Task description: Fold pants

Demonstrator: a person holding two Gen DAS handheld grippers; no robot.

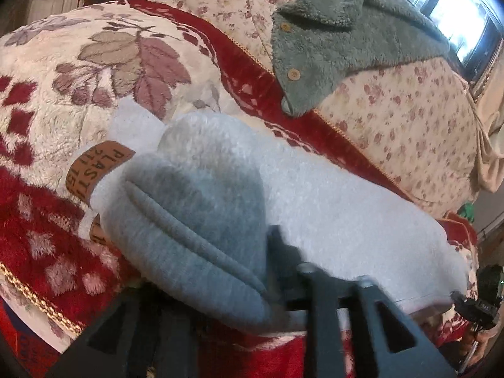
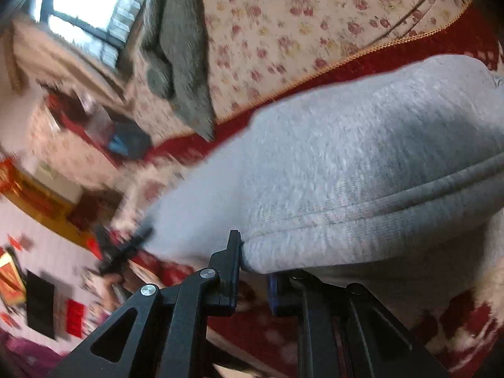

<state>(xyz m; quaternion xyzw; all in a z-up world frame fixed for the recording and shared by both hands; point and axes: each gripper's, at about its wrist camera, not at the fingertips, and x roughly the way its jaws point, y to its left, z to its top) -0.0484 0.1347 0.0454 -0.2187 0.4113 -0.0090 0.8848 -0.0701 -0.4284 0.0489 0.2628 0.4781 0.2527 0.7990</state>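
Note:
The grey sweatpants (image 1: 283,195) lie folded over on a red and cream floral blanket (image 1: 63,72), with a brown leather label (image 1: 97,173) at the left. My left gripper (image 1: 277,271) is shut on the pants' ribbed edge, which drapes over the fingers and hides the left one. In the right wrist view the pants (image 2: 346,157) bulge over my right gripper (image 2: 255,271); its fingers (image 2: 231,267) pinch the ribbed hem. The right gripper also shows in the left wrist view (image 1: 475,302) at the far right edge, and the left gripper shows blurred in the right wrist view (image 2: 123,252).
A green fleece garment with wooden buttons (image 1: 340,41) lies on a floral bedspread (image 1: 409,119) behind the pants. A bright window (image 1: 460,15) is at the back. The right wrist view shows blurred floor and red items (image 2: 47,283) at the left.

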